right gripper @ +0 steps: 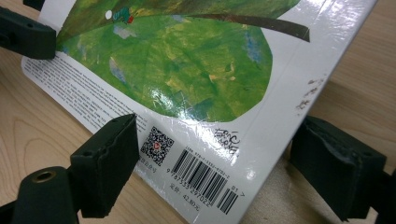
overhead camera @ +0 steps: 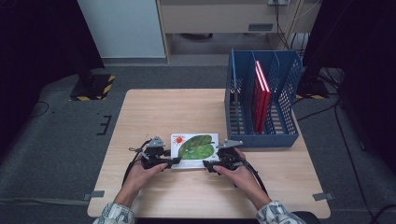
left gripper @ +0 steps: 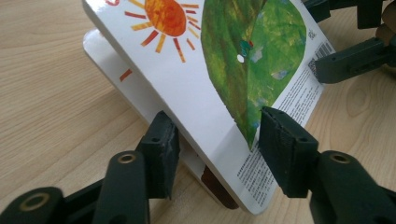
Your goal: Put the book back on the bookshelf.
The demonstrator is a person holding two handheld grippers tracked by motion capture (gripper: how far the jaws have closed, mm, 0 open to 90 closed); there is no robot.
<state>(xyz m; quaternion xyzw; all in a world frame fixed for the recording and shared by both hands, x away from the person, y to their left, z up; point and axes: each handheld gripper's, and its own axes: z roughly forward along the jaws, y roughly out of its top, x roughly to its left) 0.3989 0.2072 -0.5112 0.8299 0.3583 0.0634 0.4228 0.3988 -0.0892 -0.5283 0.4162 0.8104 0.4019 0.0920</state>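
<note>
A pale wooden bench [overhead camera: 154,109] stands on grey carpet in a dim room, with a blue slotted file rack [overhead camera: 280,135] at its right edge and red books [overhead camera: 260,93] upright in one slot. Near the front edge lies the picture book [overhead camera: 195,149] with a sun and a green leaf on its cover, and I am working it up off the wood from both ends. My left tool [left gripper: 212,140] straddles one raised corner, jaws spread with the cover between them, pads close but not clearly pressing. My right tool [right gripper: 215,158] brackets the barcode corner, jaws wide, no pad on the board. By my reading, this is the grasp stage. Next I must pinch both corners firmly and evenly before lifting toward the rack, lest the glossy book slip.
</note>
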